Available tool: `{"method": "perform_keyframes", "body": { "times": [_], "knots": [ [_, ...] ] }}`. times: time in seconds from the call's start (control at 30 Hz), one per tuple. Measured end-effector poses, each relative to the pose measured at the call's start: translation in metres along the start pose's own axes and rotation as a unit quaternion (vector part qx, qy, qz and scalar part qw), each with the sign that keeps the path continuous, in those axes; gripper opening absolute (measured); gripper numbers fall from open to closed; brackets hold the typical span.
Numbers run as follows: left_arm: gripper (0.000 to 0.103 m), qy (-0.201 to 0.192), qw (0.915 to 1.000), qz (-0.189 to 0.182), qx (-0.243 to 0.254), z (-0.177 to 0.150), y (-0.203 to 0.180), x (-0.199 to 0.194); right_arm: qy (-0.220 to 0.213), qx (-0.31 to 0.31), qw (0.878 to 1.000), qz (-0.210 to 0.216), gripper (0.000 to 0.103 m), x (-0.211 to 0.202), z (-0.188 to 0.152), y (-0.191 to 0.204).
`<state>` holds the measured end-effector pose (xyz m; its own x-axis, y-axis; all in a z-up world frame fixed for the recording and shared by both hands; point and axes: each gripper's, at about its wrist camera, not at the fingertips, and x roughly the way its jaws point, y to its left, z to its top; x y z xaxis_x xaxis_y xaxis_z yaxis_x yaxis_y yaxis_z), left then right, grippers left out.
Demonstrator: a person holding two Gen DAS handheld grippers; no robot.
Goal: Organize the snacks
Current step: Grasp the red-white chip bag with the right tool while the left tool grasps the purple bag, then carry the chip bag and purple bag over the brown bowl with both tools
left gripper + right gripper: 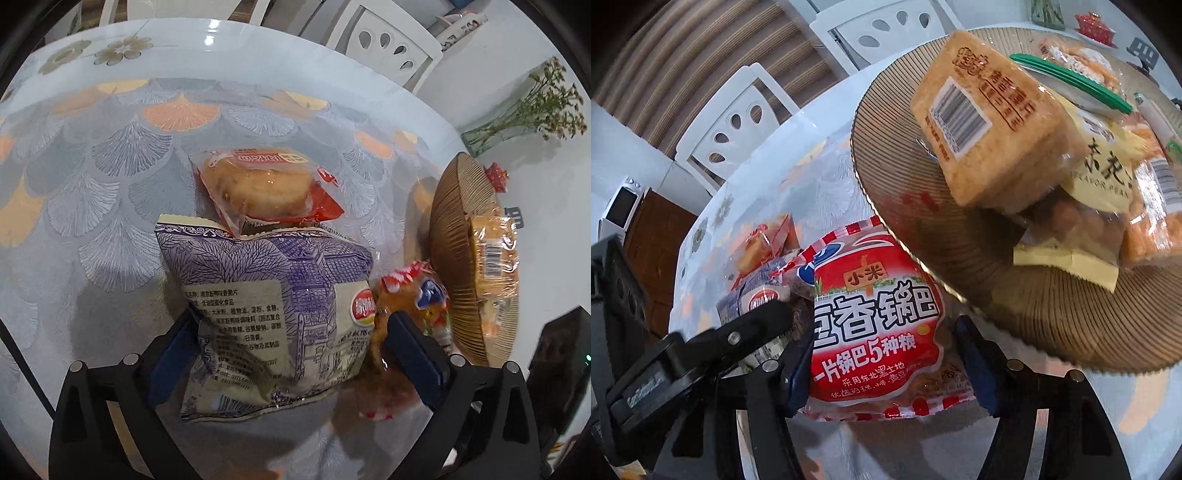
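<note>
The ribbed plate (pixel 960 266) on the counter (pixel 92 184) already holds several packets. The purple bag (pixel 266 314) sits between the left gripper's (pixel 291 332) fingers, apparently pinched; the right gripper (pixel 886 354) pinches the red packet (pixel 875 332). A cake packet (pixel 266 184) remains loose.

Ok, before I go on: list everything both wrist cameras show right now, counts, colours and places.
purple-and-cream snack bag: 1, on the table, between the left gripper's fingers
red crisp bag: 1, red and white, between the right gripper's fingers, beside the purple bag
red-wrapped pastry: 1, orange-red, on the table beyond the purple bag
woven tray: 1, brown, ribbed, holding several packets
barcoded cake packet: 1, tan, on the tray's pile
tablecloth: 1, grey and orange fan pattern
white chairs: at least 2, behind the table
vase of dried flowers: 1, far right
left gripper: black, blue pads
right gripper: black, blue pads
</note>
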<state>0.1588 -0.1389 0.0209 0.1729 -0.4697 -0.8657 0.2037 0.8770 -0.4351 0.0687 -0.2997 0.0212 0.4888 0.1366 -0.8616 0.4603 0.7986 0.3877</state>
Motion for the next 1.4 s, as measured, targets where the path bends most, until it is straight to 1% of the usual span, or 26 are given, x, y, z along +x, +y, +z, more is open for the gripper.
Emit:
{"method": "perform_keyframes", "body": {
  "times": [0.07, 0.1, 0.13, 0.2, 0.3, 0.4, 0.63, 0.87, 1.0, 1.13, 1.27, 1.37, 1.4],
  "knots": [
    [0.096, -0.004, 0.9999, 0.009, 0.01, 0.0, -0.002, -0.001, 0.001, -0.001, 1.0, 0.0, 0.068, -0.002, -0.003, -0.001],
    [0.086, -0.007, 0.9997, 0.014, 0.016, -0.001, -0.002, -0.002, 0.002, -0.003, 1.0, -0.001, 0.067, -0.003, -0.005, -0.002],
    [0.083, -0.011, 0.9993, 0.024, 0.028, -0.003, -0.003, -0.004, 0.002, -0.005, 1.0, -0.001, 0.067, -0.005, -0.007, -0.002],
    [0.074, -0.011, 0.999, 0.024, 0.037, -0.005, -0.001, -0.007, 0.004, -0.009, 1.0, 0.0, 0.067, -0.007, -0.01, -0.002],
    [0.07, -0.011, 0.9989, 0.026, 0.037, -0.01, 0.003, -0.013, 0.012, -0.014, 1.0, 0.004, 0.066, -0.012, -0.019, -0.004],
    [0.069, -0.009, 0.9986, 0.029, 0.044, -0.022, 0.005, -0.02, 0.02, -0.022, 1.0, 0.004, 0.066, -0.016, -0.028, -0.005],
    [0.068, 0.0, 0.9982, 0.029, 0.053, -0.064, 0.009, -0.042, 0.042, -0.044, 0.998, -0.001, 0.066, -0.031, -0.052, -0.013],
    [0.068, 0.001, 0.9984, 0.03, 0.047, -0.091, 0.012, -0.061, 0.075, -0.081, 0.994, -0.022, 0.066, -0.046, -0.083, -0.016],
    [0.068, -0.001, 0.9985, 0.027, 0.048, -0.096, 0.008, -0.068, 0.095, -0.087, 0.992, -0.012, 0.065, -0.052, -0.094, -0.017],
    [0.068, -0.016, 0.9977, 0.029, 0.059, -0.097, -0.001, -0.079, 0.101, -0.102, 0.99, -0.006, 0.065, -0.06, -0.096, -0.013],
    [0.068, -0.035, 0.9967, 0.023, 0.07, -0.09, -0.014, -0.094, 0.087, -0.109, 0.99, 0.008, 0.063, -0.079, -0.087, -0.008],
    [0.068, -0.056, 0.9953, 0.016, 0.078, -0.081, -0.025, -0.107, 0.065, -0.109, 0.992, 0.017, 0.063, -0.098, -0.076, -0.009],
    [0.068, -0.061, 0.9949, 0.014, 0.079, -0.079, -0.029, -0.11, 0.051, -0.111, 0.992, 0.018, 0.063, -0.108, -0.069, -0.01]
  ]
}}
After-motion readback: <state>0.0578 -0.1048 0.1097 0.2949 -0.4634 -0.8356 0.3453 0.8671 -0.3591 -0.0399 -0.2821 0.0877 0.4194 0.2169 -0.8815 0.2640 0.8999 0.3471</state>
